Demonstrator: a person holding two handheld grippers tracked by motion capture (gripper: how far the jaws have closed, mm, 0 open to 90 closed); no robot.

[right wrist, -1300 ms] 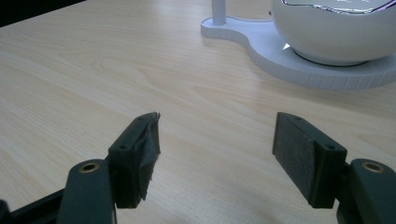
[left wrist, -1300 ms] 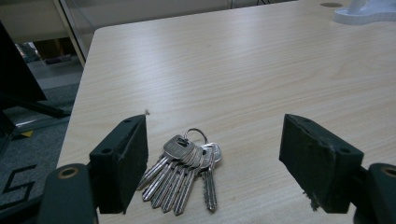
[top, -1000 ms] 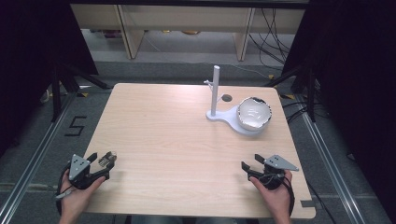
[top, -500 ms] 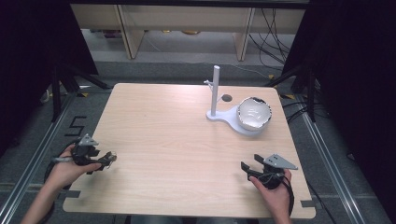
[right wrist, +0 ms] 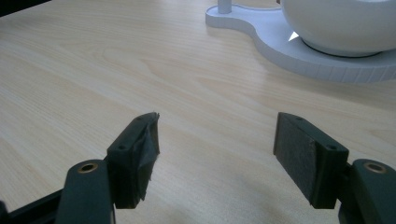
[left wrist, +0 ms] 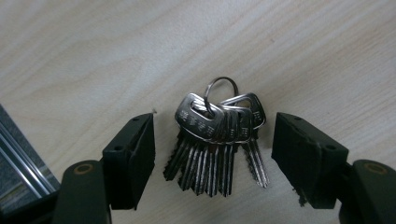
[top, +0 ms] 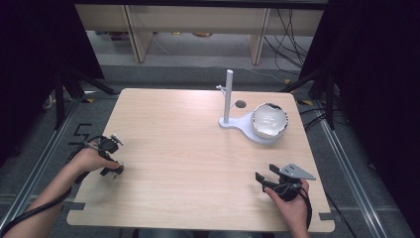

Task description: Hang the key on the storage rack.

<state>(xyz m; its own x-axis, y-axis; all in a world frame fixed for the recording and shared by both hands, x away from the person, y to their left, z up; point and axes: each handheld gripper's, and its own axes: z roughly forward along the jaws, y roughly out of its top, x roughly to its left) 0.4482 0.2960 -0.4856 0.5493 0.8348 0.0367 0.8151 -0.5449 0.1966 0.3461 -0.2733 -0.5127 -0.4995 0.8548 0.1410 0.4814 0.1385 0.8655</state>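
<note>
A bunch of several silver keys point(left wrist: 215, 144) on one ring lies flat on the wooden table point(top: 188, 148). My left gripper point(left wrist: 215, 122) hangs open just above it, pointing down, one jaw on each side of the bunch and neither touching it. In the high view the left gripper point(top: 112, 170) is near the table's left edge. My right gripper point(top: 265, 174) rests open near the front right with nothing between its jaws, and its own view of the right gripper point(right wrist: 217, 121) shows bare wood ahead.
A white stand point(top: 237, 124) with an upright post point(top: 229, 94) carries a white bowl point(top: 270, 120) at the back right. The bowl point(right wrist: 345, 23) sits ahead of the right gripper. A small round hole point(top: 240, 104) lies behind the stand.
The left hand has moved up from the front-left corner along the left edge and tipped its gripper down over the keys. The right gripper has stayed put.
</note>
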